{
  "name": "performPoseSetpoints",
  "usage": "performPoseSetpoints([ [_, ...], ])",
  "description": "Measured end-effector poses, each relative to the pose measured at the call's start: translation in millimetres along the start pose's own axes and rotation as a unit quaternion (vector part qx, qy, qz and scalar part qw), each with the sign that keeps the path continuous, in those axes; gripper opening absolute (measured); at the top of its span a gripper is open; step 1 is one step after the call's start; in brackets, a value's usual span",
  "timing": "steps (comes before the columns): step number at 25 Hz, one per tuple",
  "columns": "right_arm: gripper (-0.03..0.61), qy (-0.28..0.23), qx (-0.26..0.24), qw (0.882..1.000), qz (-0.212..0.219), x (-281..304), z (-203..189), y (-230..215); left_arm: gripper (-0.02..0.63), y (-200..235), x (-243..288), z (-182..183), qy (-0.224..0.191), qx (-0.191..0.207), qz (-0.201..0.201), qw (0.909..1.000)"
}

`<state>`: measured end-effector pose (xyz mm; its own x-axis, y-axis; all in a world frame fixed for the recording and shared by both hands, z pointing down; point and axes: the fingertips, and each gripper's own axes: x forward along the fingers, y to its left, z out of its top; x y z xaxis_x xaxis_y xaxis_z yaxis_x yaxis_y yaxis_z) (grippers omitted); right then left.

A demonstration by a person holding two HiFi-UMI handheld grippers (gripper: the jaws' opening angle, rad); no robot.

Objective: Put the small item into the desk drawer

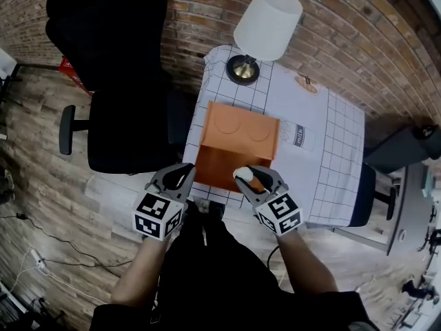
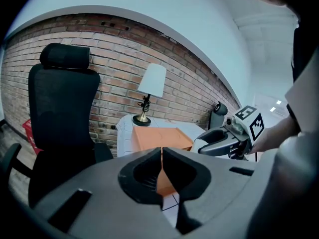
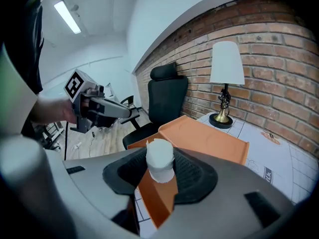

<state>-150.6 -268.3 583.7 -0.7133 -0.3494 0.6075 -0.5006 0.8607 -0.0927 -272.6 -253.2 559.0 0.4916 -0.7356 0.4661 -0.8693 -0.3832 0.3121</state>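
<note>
- Had the small item (image 3: 159,159), a stubby white piece, clamped between the jaws of the right gripper (image 1: 248,178); counted the pick-up as done.
- Showed the left gripper (image 1: 185,172) with its jaws pressed together and nothing between them.
- Placed the orange drawer unit (image 1: 238,140) just ahead of and below both pairs of jaws, with the item not yet inside; looked shut from the front, though hard to be sure from these angles.
- Judged as left: opening the drawer, likely with the free left gripper, then lowering the item in and letting go.
- Found the worktop (image 1: 331,150) beyond the jaws under a white grid-lined cloth, with a white-shaded lamp (image 1: 265,26) on a brass base behind the drawer unit.
- Noted a brick wall (image 1: 331,19) farther ahead, a black office chair (image 1: 117,81) off to the left of the left jaws, and a wooden floor (image 1: 41,157) below.
</note>
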Motion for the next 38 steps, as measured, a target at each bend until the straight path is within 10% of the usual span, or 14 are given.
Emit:
performPoseSetpoints([
  [38, 0.195, 0.095, -0.042, 0.994, 0.012, 47, -11, -4, 0.017, 28, -55, 23, -0.038, -0.015, 0.048, 0.998],
])
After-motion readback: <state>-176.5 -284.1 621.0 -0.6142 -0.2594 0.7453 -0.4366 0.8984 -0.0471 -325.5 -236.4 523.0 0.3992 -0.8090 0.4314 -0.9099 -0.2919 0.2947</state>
